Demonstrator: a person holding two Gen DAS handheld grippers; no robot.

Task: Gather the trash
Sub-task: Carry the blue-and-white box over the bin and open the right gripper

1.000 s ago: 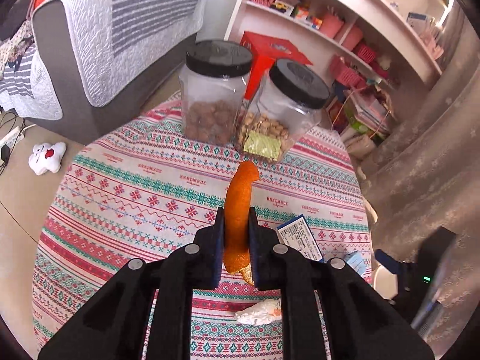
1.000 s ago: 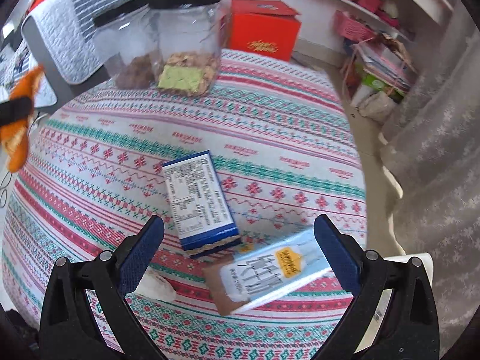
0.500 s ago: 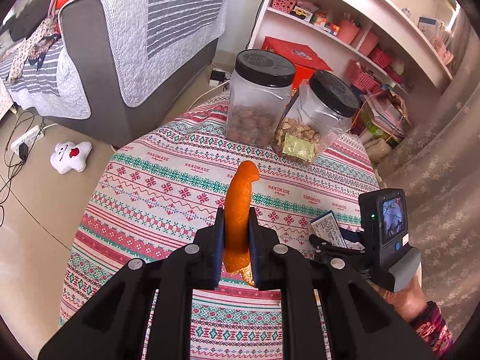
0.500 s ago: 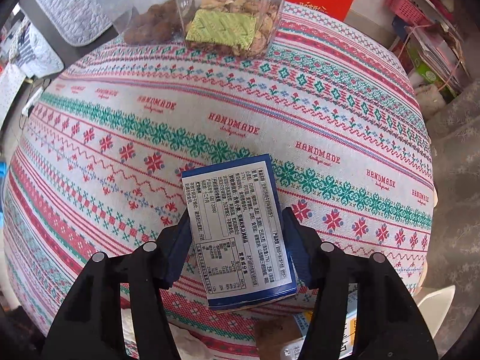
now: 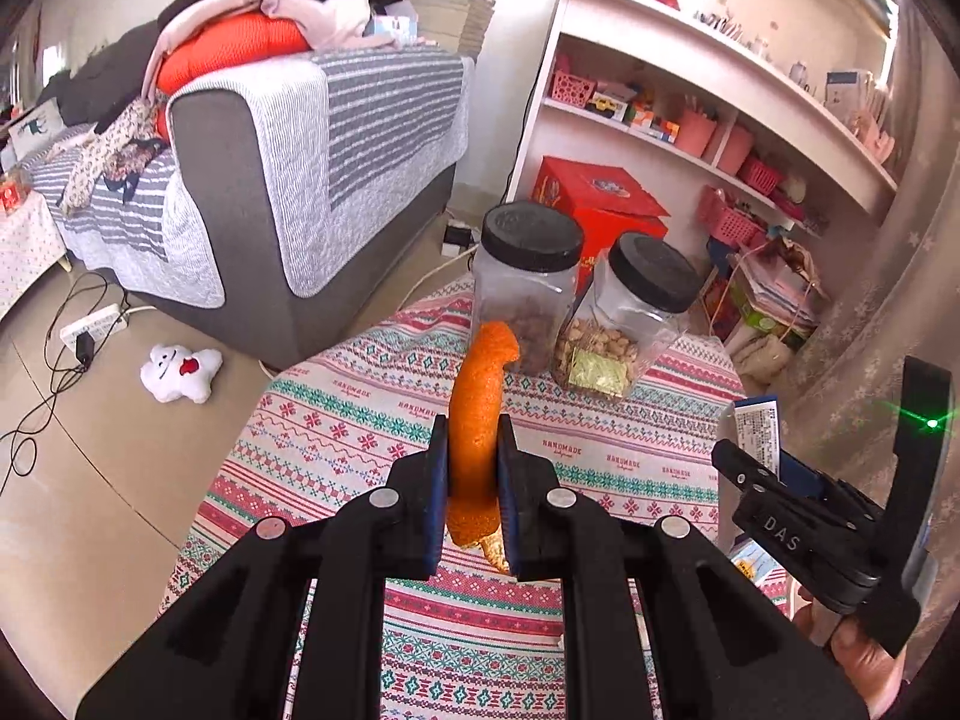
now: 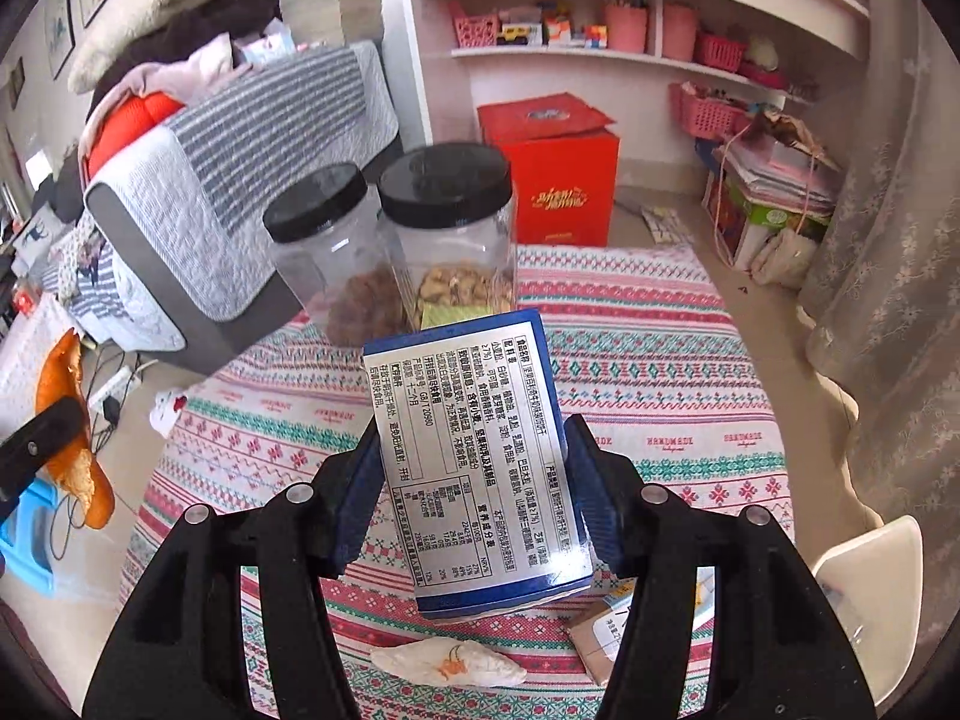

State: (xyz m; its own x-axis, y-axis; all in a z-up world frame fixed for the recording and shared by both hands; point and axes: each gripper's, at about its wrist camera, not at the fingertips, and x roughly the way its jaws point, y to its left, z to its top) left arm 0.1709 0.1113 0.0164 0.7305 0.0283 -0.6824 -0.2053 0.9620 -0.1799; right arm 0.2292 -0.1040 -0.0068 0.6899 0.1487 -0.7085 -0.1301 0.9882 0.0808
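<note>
A curled orange peel stands up between the blue pads of my left gripper, which is shut on it above the patterned round table. My right gripper is shut on a blue box with a white printed label, held tilted above the table. The left wrist view shows that box at the right edge. In the right wrist view the peel hangs at the far left. A crumpled tissue and a flat packet lie on the cloth under the box.
Two clear jars with black lids stand at the table's far edge. Behind them are a red box, a grey sofa and white shelves. A soft toy and cables lie on the floor at the left.
My right gripper closed on the blue box and lifted it off the cloth. My left gripper rose and drew back with the peel still in it.
</note>
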